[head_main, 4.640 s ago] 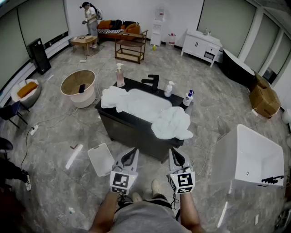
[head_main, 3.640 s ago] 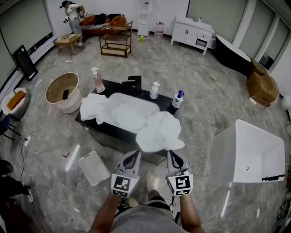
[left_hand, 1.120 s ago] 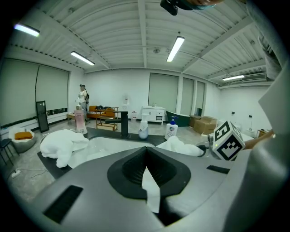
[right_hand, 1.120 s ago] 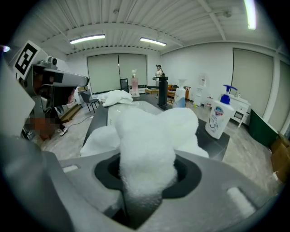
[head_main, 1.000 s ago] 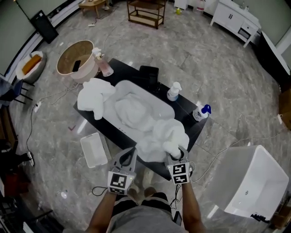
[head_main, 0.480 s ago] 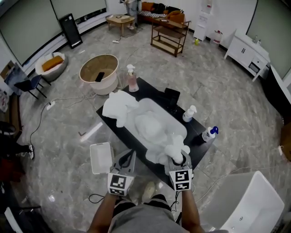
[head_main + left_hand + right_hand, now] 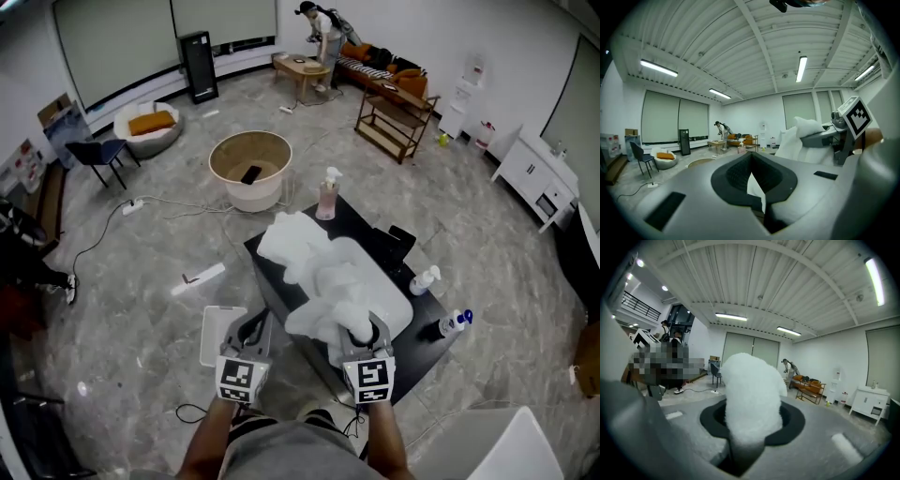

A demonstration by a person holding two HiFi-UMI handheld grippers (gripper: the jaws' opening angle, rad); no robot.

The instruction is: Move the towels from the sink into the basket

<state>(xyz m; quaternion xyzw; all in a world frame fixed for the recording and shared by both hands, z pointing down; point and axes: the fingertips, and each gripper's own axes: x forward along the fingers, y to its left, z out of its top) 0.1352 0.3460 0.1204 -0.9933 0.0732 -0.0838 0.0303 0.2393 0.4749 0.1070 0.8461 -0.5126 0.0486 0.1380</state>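
Note:
White towels [image 7: 330, 281] lie heaped over the white sink [image 7: 392, 298] set in a black counter [image 7: 274, 270]. One more towel [image 7: 289, 238] is draped at the counter's far left end. My right gripper [image 7: 367, 330] is shut on a bunched fold of the near towel [image 7: 752, 394], which bulges up out of its jaws. My left gripper [image 7: 252, 324] hangs beside the counter's near corner, its jaws together and nothing in them. The round woven basket [image 7: 250, 169] stands on the floor beyond the counter with a dark flat object inside.
A pink soap bottle [image 7: 327, 197], a black faucet [image 7: 399, 243] and two pump bottles [image 7: 427, 278] stand on the counter. A white tray [image 7: 215, 333] lies on the floor by my left gripper. A person stands at a low table [image 7: 302, 67] far back. Cables run over the floor.
I have come up to the counter and my view has swung round it. My right gripper reached the near towel and closed on a fold of it. The left gripper stayed empty.

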